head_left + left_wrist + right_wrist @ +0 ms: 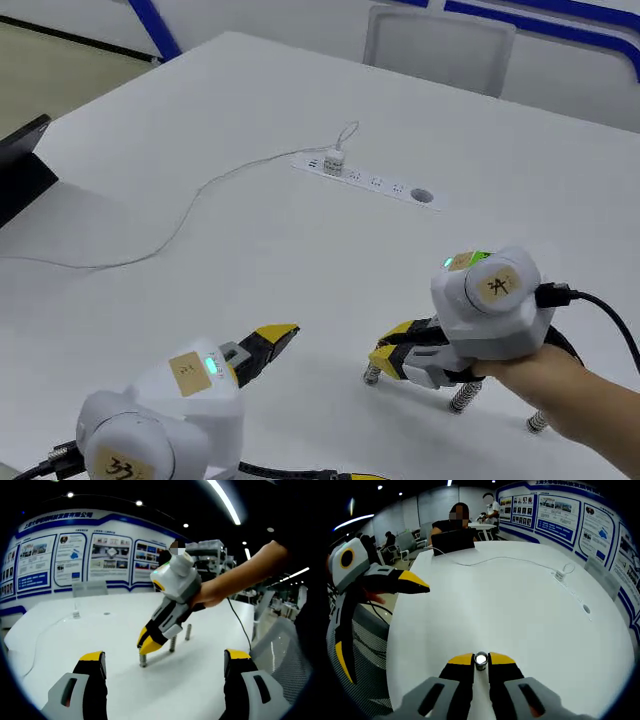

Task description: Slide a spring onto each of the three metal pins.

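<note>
Spring (372, 376) stands upright on its pin on the white table (250, 250), well apart from the power strip (370, 182), on the strip's near side. The right gripper (383, 362) is clamped on it. In the right gripper view both yellow tips press against a shiny round top (481, 659), with no gap visible.

The second spring (461, 397) and third spring (538, 422) are also upright, in a row running right of the first and further from the strip. Neither is touched. In the left gripper view they stand at (172, 644) and (188, 631).

The left gripper (165, 657) has its jaws spread wide and holds nothing. It is off the table, near-left of the strip, level with the spring row and aimed at it.

A white plug (333, 160) sits in the strip's left end, and its cable (180, 225) trails off left.
</note>
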{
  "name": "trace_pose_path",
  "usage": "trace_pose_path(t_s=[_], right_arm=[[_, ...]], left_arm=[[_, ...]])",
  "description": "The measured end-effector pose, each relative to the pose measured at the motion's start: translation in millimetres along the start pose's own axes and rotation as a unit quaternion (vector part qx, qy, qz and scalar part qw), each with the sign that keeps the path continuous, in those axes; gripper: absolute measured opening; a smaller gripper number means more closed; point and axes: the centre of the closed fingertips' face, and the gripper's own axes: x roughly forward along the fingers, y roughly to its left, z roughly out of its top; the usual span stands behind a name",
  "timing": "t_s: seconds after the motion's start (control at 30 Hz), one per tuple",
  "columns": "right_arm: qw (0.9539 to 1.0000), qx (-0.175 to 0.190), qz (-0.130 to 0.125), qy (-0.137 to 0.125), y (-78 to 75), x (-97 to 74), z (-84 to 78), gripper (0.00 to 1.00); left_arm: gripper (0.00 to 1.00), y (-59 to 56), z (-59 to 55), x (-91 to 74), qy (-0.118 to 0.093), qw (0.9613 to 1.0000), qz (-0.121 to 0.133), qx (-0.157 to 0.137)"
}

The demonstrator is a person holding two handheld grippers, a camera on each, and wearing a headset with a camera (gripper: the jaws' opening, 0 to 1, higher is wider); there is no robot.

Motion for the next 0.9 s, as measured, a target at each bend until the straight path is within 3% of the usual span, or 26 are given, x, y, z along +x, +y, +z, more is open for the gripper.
trace_pose_path(t_s=[0.63,0.9], right_arm=[[0.9998,-0.005,-0.006,0.016,0.4,7.2,-9.0,0.12],[1.0,0.002,-0.008,-0.004,-2.7,-0.9,-2.7,0.14]], left_arm=[[1.0,2.5,-3.2,-0.4,0.007,1.0,0.003,-0.004],[1.0,1.9,-4.8,0.1,0.012,0.9999,0.002,0.0]])
